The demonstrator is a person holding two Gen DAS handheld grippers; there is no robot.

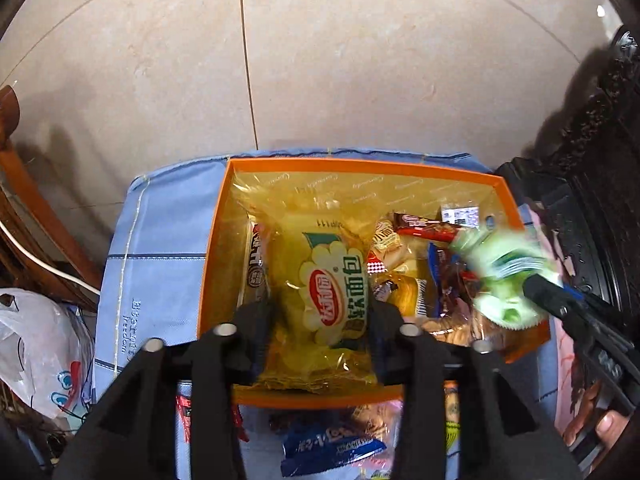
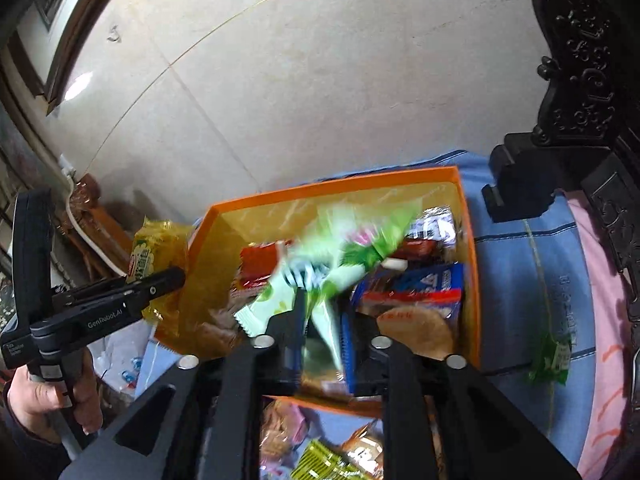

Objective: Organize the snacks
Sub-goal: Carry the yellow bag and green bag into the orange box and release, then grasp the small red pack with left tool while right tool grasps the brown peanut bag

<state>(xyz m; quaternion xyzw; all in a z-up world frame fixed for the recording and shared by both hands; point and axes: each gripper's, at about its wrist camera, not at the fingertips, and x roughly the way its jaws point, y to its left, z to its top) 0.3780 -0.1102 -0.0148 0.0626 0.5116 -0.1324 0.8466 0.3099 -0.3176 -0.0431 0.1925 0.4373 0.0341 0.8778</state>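
At the left gripper: jaws wide apart, pointing steeply down, with the yellow bread packet lying lengthwise between the fingers and, as far as can be judged, not pinched by either pad. Reads as a let-go above the left side of the orange box, chosen probably because that side is bare enough for so large a packet to lie flat.

At the right gripper: jaws about half apart, with a green packet between them, smeared by motion and seemingly loose, not clamped. Hangs over the right side of the box, above a red wafer bar, a blue biscuit pack and round crackers, so the small items gather there in one heap.

Further out: box set on a blue cloth. On the cloth, not yet collected: a blue packet and others just in front of the near wall, and a small green sachet to the right of the box. Task judged partly done. Beyond that: tiled floor, carved dark furniture on the right and a white plastic bag on the left.
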